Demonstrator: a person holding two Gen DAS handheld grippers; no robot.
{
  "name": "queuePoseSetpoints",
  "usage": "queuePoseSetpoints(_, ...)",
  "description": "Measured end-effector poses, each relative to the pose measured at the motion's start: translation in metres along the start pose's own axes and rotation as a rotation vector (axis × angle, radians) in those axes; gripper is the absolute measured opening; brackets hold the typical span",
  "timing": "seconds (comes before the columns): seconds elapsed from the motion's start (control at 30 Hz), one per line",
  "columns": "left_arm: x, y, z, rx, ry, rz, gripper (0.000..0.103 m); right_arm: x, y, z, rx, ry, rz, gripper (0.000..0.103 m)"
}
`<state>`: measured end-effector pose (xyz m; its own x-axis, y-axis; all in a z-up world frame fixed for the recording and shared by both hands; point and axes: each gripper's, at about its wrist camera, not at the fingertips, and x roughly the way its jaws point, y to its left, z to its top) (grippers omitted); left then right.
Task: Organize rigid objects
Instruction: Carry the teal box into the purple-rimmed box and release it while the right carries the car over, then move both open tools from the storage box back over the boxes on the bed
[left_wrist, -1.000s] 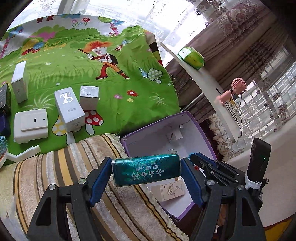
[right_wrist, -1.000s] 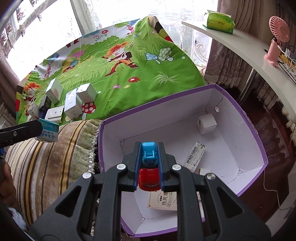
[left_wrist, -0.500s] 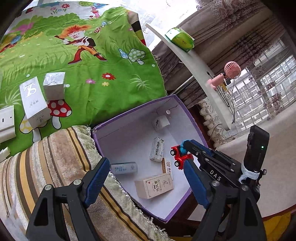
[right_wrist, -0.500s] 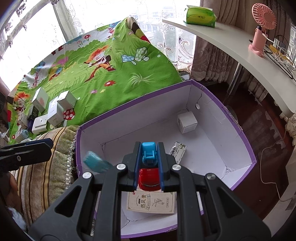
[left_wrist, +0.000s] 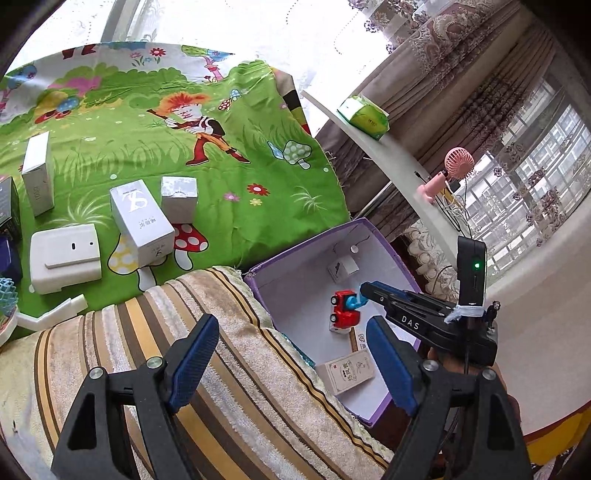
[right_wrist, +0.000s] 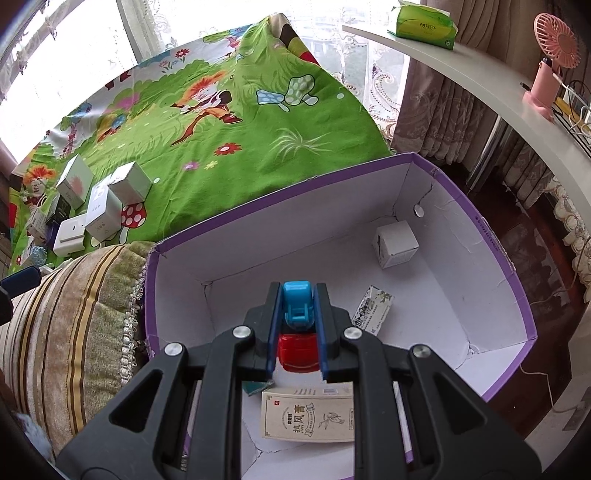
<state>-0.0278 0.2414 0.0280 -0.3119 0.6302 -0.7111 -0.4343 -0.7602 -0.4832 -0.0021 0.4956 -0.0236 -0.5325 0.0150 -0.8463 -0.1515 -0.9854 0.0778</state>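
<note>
Jaws: left gripper gapes empty over the striped cushion, its teal packet dropped; right gripper clamps a red-and-blue toy truck above the purple-rimmed cardboard box beside the green cartoon sheet.

An open box stands beside a striped cushion, with a printed cloth spread behind both. Inside the box lie a small carton at the far corner and a flat packet nearest the camera. Several cartons stand on the cloth to the left.
</note>
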Motion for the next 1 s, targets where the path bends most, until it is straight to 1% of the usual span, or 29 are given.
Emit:
queuePoseSetpoints(0.07, 0.001, 0.004, 0.000, -0.022, 0.007, -0.004, 0.083, 0.004, 0.001, 0.000, -0.004, 0.013, -0.003, 0.021)
queuePoseSetpoints(0.13, 0.001, 0.005, -0.001, -0.031, 0.006, -0.007, 0.083, 0.006, 0.000, -0.001, 0.000, 0.027, -0.005, 0.025)
queuePoseSetpoints(0.2, 0.001, 0.005, -0.001, -0.028, 0.001, -0.007, 0.083, 0.005, -0.002, -0.002, 0.007, 0.021, -0.010, 0.036)
queuePoseSetpoints(0.33, -0.003, 0.006, -0.002, -0.025, -0.022, -0.002, 0.083, -0.002, -0.008, -0.002, 0.023, 0.004, -0.019, 0.041)
queuePoseSetpoints(0.47, -0.013, 0.011, -0.002, -0.024, -0.055, 0.004, 0.083, -0.006, -0.013, -0.003, 0.030, -0.004, -0.028, 0.047)
queuePoseSetpoints(0.53, -0.021, 0.015, -0.003, -0.023, -0.079, 0.015, 0.083, -0.009, -0.012, -0.003, 0.031, -0.007, -0.026, 0.047)
queuePoseSetpoints(0.67, -0.036, 0.030, -0.006, -0.057, -0.105, 0.040, 0.083, -0.014, -0.005, -0.003, 0.015, -0.016, -0.016, 0.048)
queuePoseSetpoints(0.8, -0.056, 0.054, -0.011, -0.121, -0.143, 0.074, 0.083, -0.018, 0.012, -0.001, -0.017, -0.031, 0.012, 0.048)
queuePoseSetpoints(1.0, -0.089, 0.093, -0.022, -0.210, -0.201, 0.152, 0.083, -0.021, 0.046, 0.001, -0.090, -0.038, 0.050, 0.048)
